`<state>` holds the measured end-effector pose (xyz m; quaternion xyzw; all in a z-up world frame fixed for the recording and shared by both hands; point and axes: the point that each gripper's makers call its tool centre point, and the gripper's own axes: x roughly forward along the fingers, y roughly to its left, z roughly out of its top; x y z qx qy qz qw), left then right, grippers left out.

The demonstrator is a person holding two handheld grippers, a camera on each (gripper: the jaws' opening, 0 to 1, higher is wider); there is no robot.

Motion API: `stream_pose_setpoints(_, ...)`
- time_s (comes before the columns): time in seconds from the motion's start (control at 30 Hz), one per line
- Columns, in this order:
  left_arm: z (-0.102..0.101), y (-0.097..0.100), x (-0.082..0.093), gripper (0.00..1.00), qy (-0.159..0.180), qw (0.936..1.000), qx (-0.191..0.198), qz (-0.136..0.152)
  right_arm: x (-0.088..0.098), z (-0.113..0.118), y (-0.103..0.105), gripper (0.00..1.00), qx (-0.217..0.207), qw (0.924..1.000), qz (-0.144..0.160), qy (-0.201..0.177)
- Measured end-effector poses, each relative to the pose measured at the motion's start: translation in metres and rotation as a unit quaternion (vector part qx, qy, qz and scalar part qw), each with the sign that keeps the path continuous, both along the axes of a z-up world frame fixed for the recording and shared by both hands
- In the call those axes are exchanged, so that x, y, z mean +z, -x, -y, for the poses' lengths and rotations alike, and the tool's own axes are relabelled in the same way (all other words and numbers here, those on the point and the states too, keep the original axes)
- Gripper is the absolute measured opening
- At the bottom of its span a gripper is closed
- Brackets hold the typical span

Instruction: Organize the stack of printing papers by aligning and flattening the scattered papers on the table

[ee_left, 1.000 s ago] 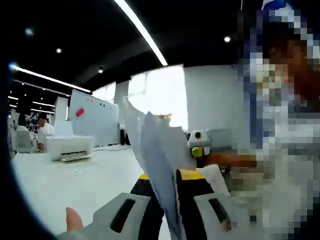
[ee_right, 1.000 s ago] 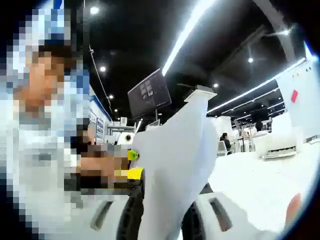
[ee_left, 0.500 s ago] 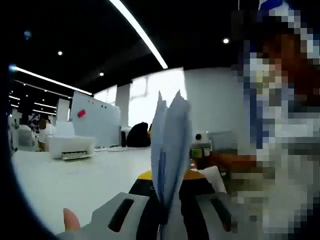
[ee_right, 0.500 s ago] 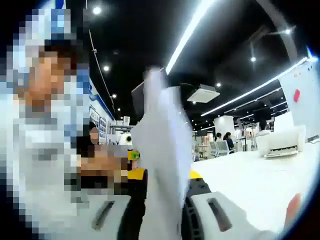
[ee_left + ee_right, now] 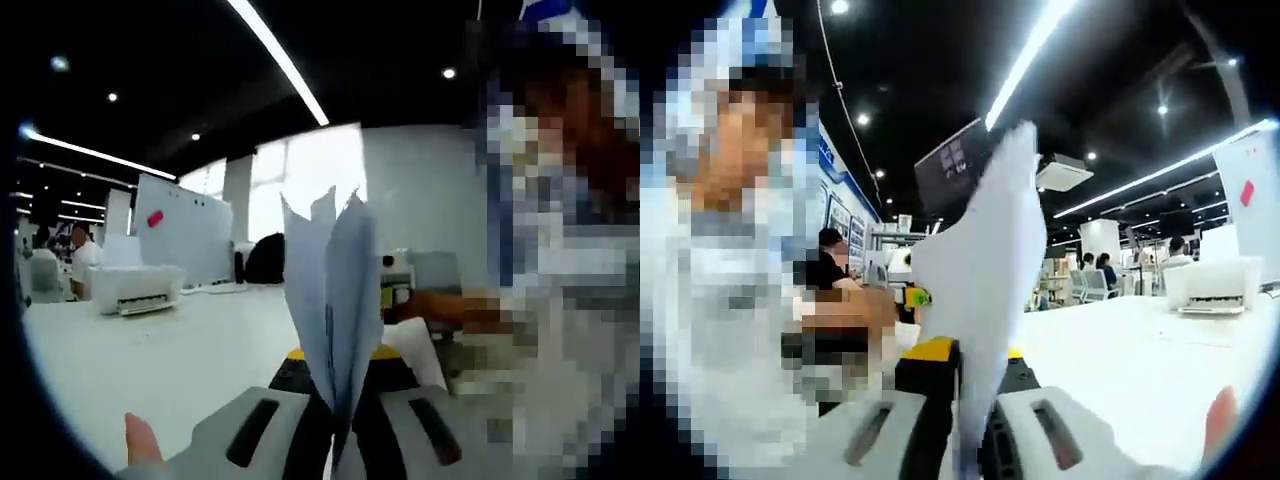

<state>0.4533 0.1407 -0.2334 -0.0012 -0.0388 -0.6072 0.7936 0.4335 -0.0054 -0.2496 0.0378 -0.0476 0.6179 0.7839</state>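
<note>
Left gripper view: the left gripper [image 5: 335,440] is clamped on the papers [image 5: 333,300], which stand upright between its jaws and fan apart at the top, lifted off the table [image 5: 150,350]. A printer [image 5: 135,288] sits well away at the far left, and the right gripper [image 5: 398,290] shows beyond the sheets.

Right gripper view: the right gripper [image 5: 968,430] has its jaws narrow, pinching the same papers [image 5: 985,290] edge-on; the left gripper [image 5: 905,290] shows behind them. To do this well, I judge both grips should loosen slightly while the bottom edge is tapped squarely on the table, so the splayed sheets slide level before being laid flat.
</note>
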Motion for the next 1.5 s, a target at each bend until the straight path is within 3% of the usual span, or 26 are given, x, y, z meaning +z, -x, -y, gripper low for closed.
stream_pose_setpoints(0.07,-0.002,-0.002,-0.005,0.11,-0.010,0.9999,0.005,-0.006,0.001,0.000,-0.002,0.03,-0.002,1.0000,0.002,0.001)
stream_pose_setpoints(0.1,-0.003,-0.004,-0.010,0.19,-0.018,0.9997,0.011,-0.014,0.003,0.000,-0.003,0.16,-0.002,1.0000,0.003,0.002)
stream_pose_setpoints(0.13,-0.003,-0.005,-0.015,0.25,-0.027,0.9992,0.017,-0.023,0.003,0.000,-0.004,0.23,-0.005,1.0000,0.000,0.002)
stream_pose_setpoints(0.17,-0.001,-0.003,-0.018,0.26,-0.033,0.9992,0.011,-0.017,0.001,0.001,-0.004,0.22,-0.001,1.0000,-0.005,0.006)
stream_pose_setpoints(0.23,0.002,0.005,-0.024,0.16,-0.037,0.9992,-0.007,-0.015,-0.003,0.002,-0.001,0.09,0.009,0.9998,-0.006,0.014)
stream_pose_setpoints(0.3,0.004,0.008,-0.027,0.09,-0.040,0.9991,-0.009,-0.012,-0.007,0.001,0.003,0.02,0.013,0.9996,-0.001,0.023)
stream_pose_setpoints(0.43,0.004,0.007,-0.021,0.06,-0.040,0.9991,-0.010,-0.004,-0.002,-0.003,0.005,0.00,0.017,0.9994,0.001,0.031)
stream_pose_setpoints(0.53,0.002,0.005,-0.009,0.10,-0.032,0.9994,-0.008,-0.003,0.012,-0.003,0.002,0.00,0.014,0.9995,0.003,0.030)
stream_pose_setpoints(0.6,0.000,0.000,-0.010,0.25,-0.029,0.9995,0.006,-0.010,0.011,-0.003,-0.003,0.21,0.007,0.9997,0.001,0.022)
stream_pose_setpoints(0.63,-0.001,0.000,-0.017,0.22,-0.035,0.9992,0.009,-0.016,0.004,-0.003,-0.003,0.24,0.008,0.9995,-0.012,0.027)
stream_pose_setpoints(0.67,0.000,0.002,-0.022,0.14,-0.037,0.9991,0.002,-0.019,-0.001,-0.003,-0.003,0.19,0.009,0.9994,-0.017,0.030)
stream_pose_setpoints(0.73,0.001,0.004,-0.027,0.07,-0.029,0.9992,-0.002,-0.028,-0.015,-0.002,-0.005,0.10,0.006,0.9990,-0.021,0.039)
stream_pose_setpoints(0.9,0.001,0.005,-0.025,0.06,-0.023,0.9992,-0.007,-0.032,-0.006,-0.003,-0.002,0.01,0.012,0.9994,-0.011,0.030)
stream_pose_setpoints(1.0,0.001,0.005,-0.021,0.07,-0.028,0.9994,-0.004,-0.020,-0.001,-0.005,0.001,0.01,0.017,0.9992,-0.009,0.034)
stream_pose_setpoints(1.07,0.000,0.003,-0.024,0.16,-0.034,0.9991,0.000,-0.025,-0.002,-0.004,0.001,0.13,0.018,0.9993,-0.011,0.031)
stream_pose_setpoints(1.13,-0.002,0.000,-0.033,0.25,-0.044,0.9982,0.008,-0.040,-0.005,-0.001,0.000,0.05,0.020,0.9994,-0.017,0.024)
stream_pose_setpoints(1.27,-0.004,0.003,-0.038,0.08,-0.042,0.9985,-0.004,-0.036,-0.009,-0.002,0.004,0.00,0.022,0.9996,-0.006,0.020)
stream_pose_setpoints(1.5,-0.001,0.008,-0.035,0.06,-0.041,0.9984,-0.015,-0.037,-0.008,0.000,0.001,0.00,0.015,0.9996,-0.003,0.023)
